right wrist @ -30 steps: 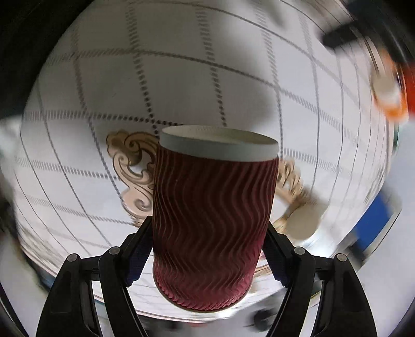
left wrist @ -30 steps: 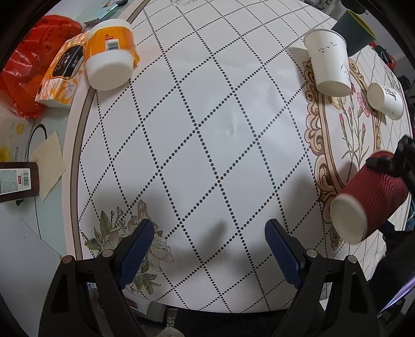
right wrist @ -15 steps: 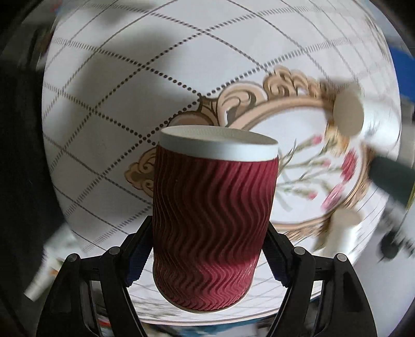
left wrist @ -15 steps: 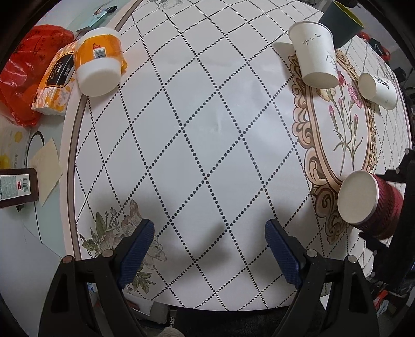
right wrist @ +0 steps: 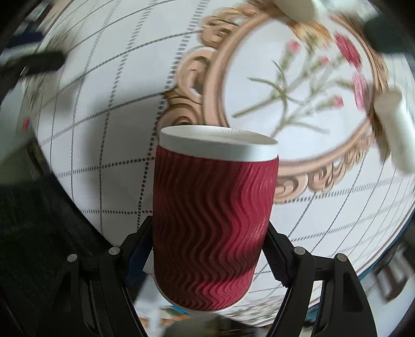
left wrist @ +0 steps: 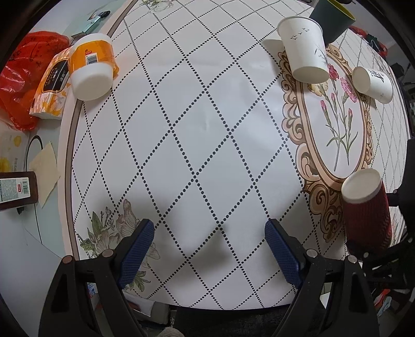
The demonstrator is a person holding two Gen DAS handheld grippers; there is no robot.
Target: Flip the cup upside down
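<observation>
A dark red ribbed paper cup (right wrist: 212, 223) with a white base rim sits between the fingers of my right gripper (right wrist: 210, 251), which is shut on its lower body. In the left wrist view the same cup (left wrist: 365, 210) hangs at the right edge over the table, its white flat end turned up and toward the camera, held by the black right gripper. My left gripper (left wrist: 210, 254) is open and empty, hovering over the near part of the table (left wrist: 207, 129).
Two white paper cups (left wrist: 306, 49) (left wrist: 373, 83) stand upside down by the floral oval; a dark green cup (left wrist: 332, 15) is behind. An orange tub (left wrist: 90, 70), tissue pack (left wrist: 49, 85) and red bag (left wrist: 20, 75) lie at left.
The right gripper has turned the red cup, from lying tilted sideways to nearly upright with its white flat end up, and lowered it near the oval's edge. The left gripper barely moved.
</observation>
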